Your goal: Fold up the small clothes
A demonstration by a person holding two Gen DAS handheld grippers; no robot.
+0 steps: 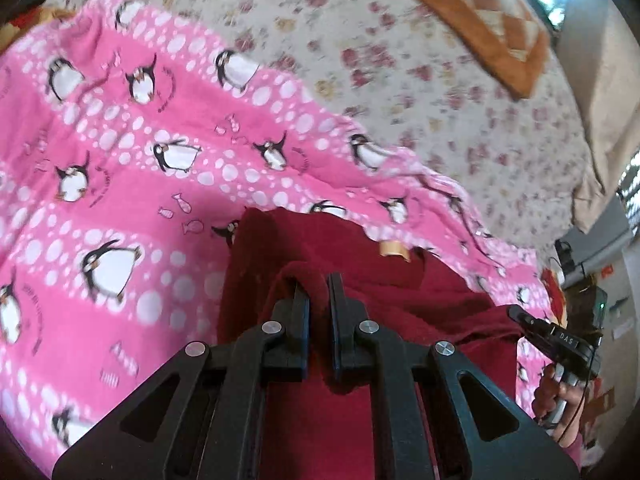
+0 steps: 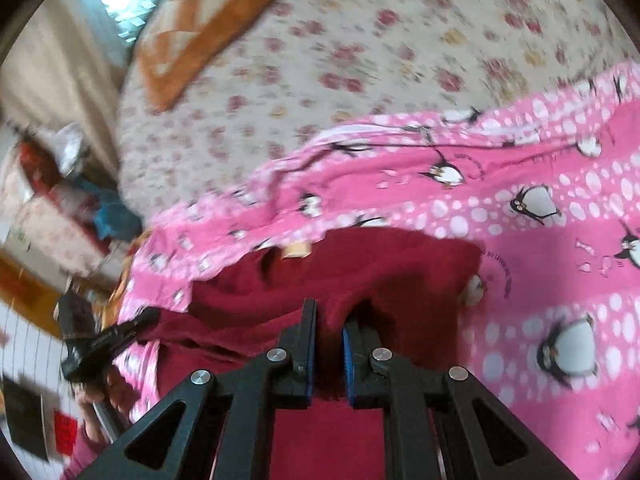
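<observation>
Both of your grippers pinch the near edge of the dark red garment [image 1: 360, 280]: the left gripper [image 1: 318, 292] has its fingers pressed on a raised fold, the right gripper [image 2: 330, 316] likewise. The garment lies on the pink penguin blanket [image 1: 120, 140], stretching away from your fingers toward its tan label [image 1: 394, 249], so the fold runs forward, both hands equally near

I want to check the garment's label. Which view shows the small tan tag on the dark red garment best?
Left wrist view: the tan tag sits sharper and larger at the edge of the dark red garment. In the right wrist view the tag is smaller and blurred.
</observation>
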